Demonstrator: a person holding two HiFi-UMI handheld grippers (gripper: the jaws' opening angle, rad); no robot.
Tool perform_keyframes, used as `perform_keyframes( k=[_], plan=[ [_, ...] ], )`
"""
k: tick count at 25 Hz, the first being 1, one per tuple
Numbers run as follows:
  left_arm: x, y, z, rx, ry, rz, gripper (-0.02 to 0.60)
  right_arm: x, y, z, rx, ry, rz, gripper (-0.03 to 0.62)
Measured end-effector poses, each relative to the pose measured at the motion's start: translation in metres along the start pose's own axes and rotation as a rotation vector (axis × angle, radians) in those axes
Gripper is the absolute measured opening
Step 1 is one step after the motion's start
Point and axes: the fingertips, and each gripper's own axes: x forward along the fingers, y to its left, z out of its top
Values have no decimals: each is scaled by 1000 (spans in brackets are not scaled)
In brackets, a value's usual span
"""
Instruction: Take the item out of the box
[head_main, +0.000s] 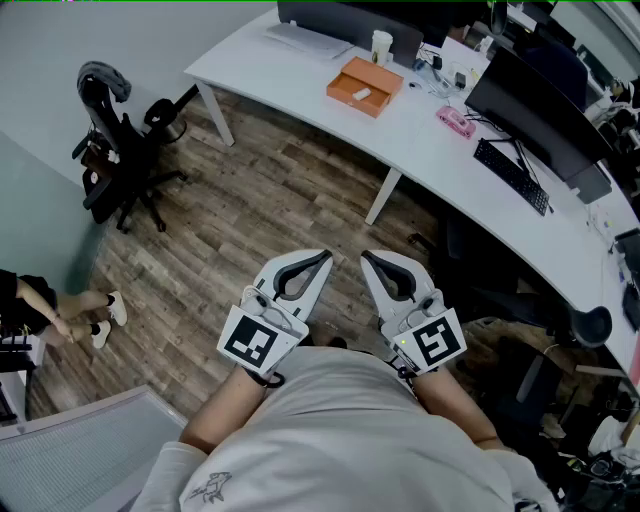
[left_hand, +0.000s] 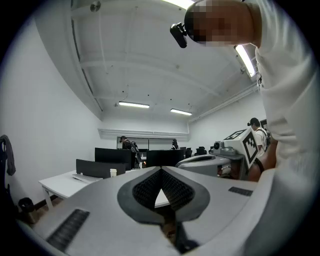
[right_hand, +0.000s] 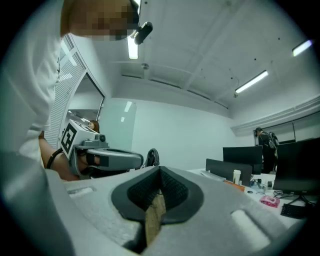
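Near my torso (head_main: 340, 430), left gripper (head_main: 322, 258) and right gripper (head_main: 368, 258) are pressed together, empty. Across the tabletop (head_main: 300, 62), the box's (head_main: 352, 72) white item (head_main: 362, 94) looks light, rigid; I'd pinch its sides.

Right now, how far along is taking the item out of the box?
Done: nothing. The orange box sits on the white desk with a small white item inside. In hand: nothing. The left gripper and right gripper are shut and empty, held by the person's body, well short of the desk. Left: approach, grasp the item, lift it out.
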Motion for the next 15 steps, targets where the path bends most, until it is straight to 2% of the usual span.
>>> perform_keyframes(
  k=[7, 15],
  plan=[
    [-9, 58, -17, -24, 15, 3, -2, 54, 1, -16, 3, 35, -10, 2],
    [-21, 166, -28, -37, 41, -14, -2, 149, -17, -25, 10, 74, -66, 2]
  ],
)
